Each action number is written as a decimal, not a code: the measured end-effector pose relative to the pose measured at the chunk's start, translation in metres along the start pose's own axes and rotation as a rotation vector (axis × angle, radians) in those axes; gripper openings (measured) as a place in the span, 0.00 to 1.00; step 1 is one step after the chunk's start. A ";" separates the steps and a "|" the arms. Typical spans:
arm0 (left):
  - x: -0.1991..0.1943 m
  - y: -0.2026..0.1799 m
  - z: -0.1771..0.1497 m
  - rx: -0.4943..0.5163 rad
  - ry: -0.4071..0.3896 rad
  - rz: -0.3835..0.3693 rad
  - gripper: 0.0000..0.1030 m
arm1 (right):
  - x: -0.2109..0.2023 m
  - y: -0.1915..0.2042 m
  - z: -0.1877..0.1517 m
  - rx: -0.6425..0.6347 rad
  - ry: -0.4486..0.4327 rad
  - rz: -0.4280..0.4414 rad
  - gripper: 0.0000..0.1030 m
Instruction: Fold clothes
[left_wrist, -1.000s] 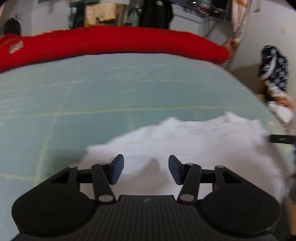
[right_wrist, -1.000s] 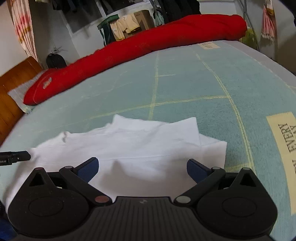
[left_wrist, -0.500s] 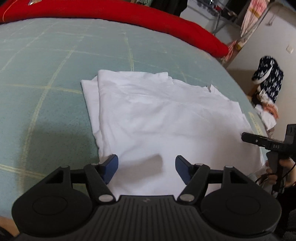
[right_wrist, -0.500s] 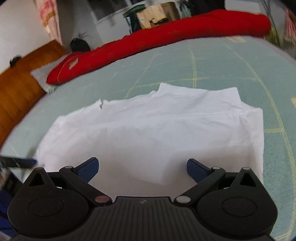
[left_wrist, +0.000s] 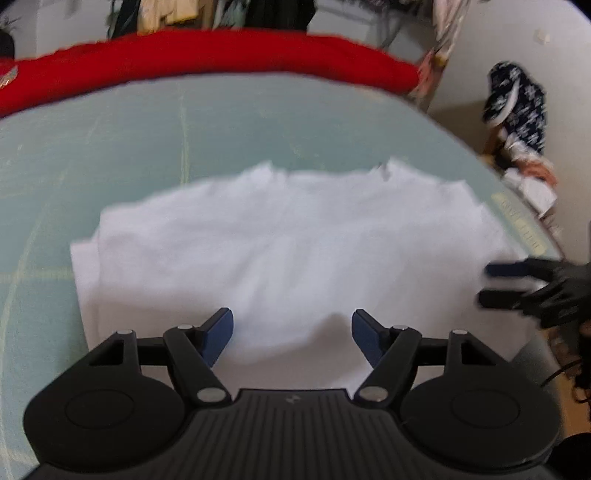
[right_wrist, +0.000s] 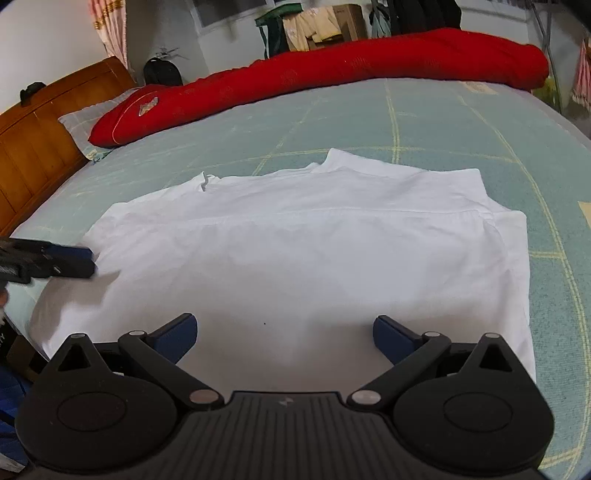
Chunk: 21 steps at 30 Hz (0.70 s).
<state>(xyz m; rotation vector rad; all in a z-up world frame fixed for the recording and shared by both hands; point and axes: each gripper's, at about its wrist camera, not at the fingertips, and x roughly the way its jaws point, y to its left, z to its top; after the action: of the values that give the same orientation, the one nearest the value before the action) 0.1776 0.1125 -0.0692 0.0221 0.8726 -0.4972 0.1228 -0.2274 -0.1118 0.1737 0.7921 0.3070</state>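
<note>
A white shirt (left_wrist: 288, 240) lies flat and partly folded on the pale green bed cover (left_wrist: 147, 147), with layered edges on its left side. My left gripper (left_wrist: 291, 321) hovers over the shirt's near edge; its jaws are opening with nothing between them. The right wrist view shows the same shirt (right_wrist: 314, 251) with a fold line across it. My right gripper (right_wrist: 284, 323) stands open wide above the near hem, holding nothing. Each gripper also shows in the other's view: the right gripper (left_wrist: 502, 284) at the shirt's right edge, the left gripper (right_wrist: 79, 262) at its left edge.
A long red bolster (right_wrist: 332, 70) runs along the bed's far side. A wooden headboard (right_wrist: 40, 140) and a pillow (right_wrist: 88, 118) stand at far left. The bed edge (left_wrist: 524, 229) drops off at right, with a pile of clothes (left_wrist: 517, 107) beyond it.
The left gripper's jaws have spread wider and its view has shifted over the shirt, now blurred. The right gripper has come closer over the shirt and rolled level. The shirt lies still.
</note>
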 end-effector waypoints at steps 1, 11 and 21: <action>-0.001 0.000 -0.003 0.002 0.002 0.007 0.70 | 0.000 0.000 -0.001 -0.005 -0.001 -0.002 1.00; -0.021 -0.001 0.010 0.039 -0.044 0.075 0.71 | -0.002 0.025 -0.003 -0.202 -0.015 -0.090 1.00; 0.017 -0.001 0.015 0.015 -0.034 0.045 0.72 | -0.003 -0.026 0.010 0.003 -0.023 -0.042 1.00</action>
<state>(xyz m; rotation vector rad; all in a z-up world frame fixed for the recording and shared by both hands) 0.1969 0.1018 -0.0719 0.0464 0.8330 -0.4611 0.1334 -0.2534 -0.1104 0.1634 0.7722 0.2637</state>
